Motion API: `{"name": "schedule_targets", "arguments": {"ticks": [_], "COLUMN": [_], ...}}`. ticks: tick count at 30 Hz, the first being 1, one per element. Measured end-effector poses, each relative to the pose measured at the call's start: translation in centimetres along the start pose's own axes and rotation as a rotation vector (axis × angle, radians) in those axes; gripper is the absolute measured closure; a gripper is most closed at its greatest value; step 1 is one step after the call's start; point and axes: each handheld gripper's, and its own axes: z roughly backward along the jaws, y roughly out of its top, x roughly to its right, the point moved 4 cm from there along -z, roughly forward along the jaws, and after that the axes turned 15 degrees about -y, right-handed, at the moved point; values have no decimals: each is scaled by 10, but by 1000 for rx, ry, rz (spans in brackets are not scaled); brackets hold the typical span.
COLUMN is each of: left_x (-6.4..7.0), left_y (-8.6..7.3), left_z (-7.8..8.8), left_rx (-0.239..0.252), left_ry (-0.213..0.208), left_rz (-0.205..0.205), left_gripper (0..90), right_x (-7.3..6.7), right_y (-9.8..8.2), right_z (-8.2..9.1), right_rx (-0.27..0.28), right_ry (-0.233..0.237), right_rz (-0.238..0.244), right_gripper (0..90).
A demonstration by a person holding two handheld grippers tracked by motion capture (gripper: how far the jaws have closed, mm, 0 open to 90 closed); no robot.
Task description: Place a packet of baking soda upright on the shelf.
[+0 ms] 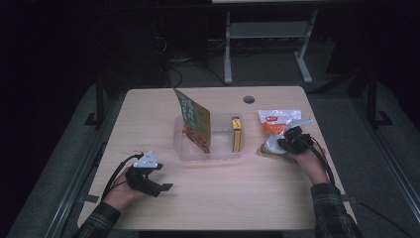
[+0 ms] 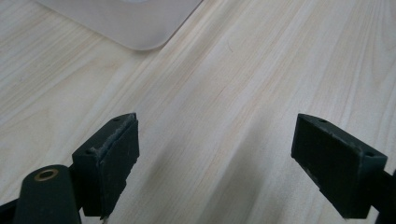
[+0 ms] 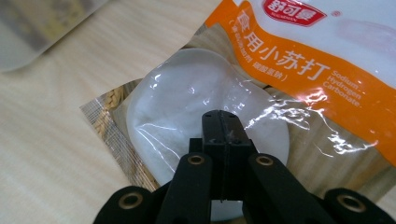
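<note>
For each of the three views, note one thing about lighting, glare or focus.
High view: the table is lit while the room behind it is nearly black. Left gripper view: even, soft light on the wood, with the tray corner slightly soft. Right gripper view: glare streaks on the clear bag, and the tray at top left is blurred.

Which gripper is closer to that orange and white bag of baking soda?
The right gripper. It sits on the baking soda bag, jaws together over it. The left gripper rests across the table, beyond the clear tray.
</note>
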Motion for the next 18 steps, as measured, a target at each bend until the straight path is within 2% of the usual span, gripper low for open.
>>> {"name": "schedule_targets", "arguments": {"ticks": [4,7,9,13,15,18], "left_x": [0,0,0,-1,-1,0], "left_y": [0,0,0,0,0,0], "left_z": [0,0,0,-1,-1,-1], "left_rx": [-2,-1,5,-6,-6,-6], "left_ry": [-1,-2,-2,-3,-2,-3], "left_rz": [-4,-3,3,0,-6,-7], "left_gripper": [148,149,148,148,149,148], "right_x": [-3,10,18,18,16,12], "right_y": [-1,-1,-5,-10,-9,-9], "right_z": [7,13,13,10,9,10], "right_rx": [5,22,4,-14,-13,-24], "right_ry": [-14,-43,-62,-44,-19,-36], "right_rz": [51,22,20,28,41,84], "right_gripper": [899,899,899,899,900,900]}}
